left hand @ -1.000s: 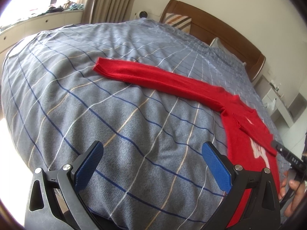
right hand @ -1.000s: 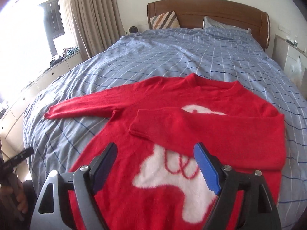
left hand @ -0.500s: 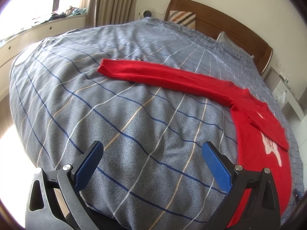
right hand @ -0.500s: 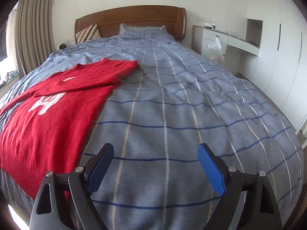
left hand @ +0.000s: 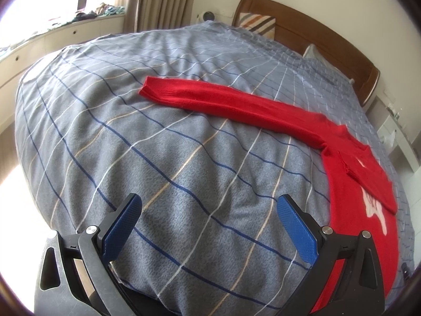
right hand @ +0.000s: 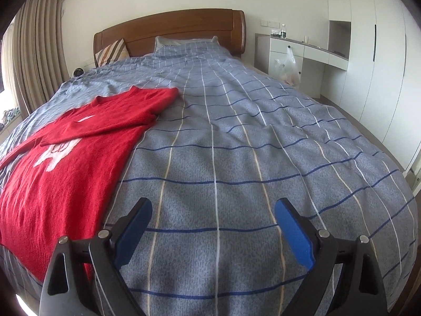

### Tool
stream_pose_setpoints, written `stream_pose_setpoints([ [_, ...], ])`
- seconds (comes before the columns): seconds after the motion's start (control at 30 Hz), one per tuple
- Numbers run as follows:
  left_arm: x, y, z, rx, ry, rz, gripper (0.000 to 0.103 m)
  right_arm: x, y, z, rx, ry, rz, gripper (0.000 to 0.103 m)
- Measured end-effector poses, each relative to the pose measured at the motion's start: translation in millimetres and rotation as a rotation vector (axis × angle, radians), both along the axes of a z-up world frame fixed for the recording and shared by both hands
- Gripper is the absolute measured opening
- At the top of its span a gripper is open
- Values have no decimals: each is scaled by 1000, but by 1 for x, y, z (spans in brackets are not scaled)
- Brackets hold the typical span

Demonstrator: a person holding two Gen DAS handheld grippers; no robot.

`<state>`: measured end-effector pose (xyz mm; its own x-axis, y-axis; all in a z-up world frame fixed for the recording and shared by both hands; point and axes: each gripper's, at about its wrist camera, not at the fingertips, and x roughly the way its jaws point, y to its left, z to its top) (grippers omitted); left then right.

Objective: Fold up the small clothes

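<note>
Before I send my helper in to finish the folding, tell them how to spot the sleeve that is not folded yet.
Find the bed with the grey-blue checked duvet and the red sweater lying on it. The unfolded sleeve stretches straight out from the sweater's body across the bare duvet toward the window side. The other sleeve lies folded across the chest, over the white design.

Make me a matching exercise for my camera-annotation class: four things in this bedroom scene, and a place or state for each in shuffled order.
Things:
1. red sweater
2. striped pillow
3. plastic bag
4. left sleeve

Places or states:
A. hangs on the white desk
B. stretched out flat across the duvet
C. leans on the headboard
D. one sleeve folded across its chest

Pairs: 1-D, 2-C, 3-A, 4-B
</note>
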<state>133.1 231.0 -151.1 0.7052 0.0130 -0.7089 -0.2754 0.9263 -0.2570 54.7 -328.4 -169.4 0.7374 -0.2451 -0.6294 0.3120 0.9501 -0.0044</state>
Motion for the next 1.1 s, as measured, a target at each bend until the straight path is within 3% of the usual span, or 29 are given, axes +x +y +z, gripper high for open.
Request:
stream_pose_setpoints([
  [1.1,-8,-4,0,-5,-7,0,102,-1,1,-5,30,10,4,94],
])
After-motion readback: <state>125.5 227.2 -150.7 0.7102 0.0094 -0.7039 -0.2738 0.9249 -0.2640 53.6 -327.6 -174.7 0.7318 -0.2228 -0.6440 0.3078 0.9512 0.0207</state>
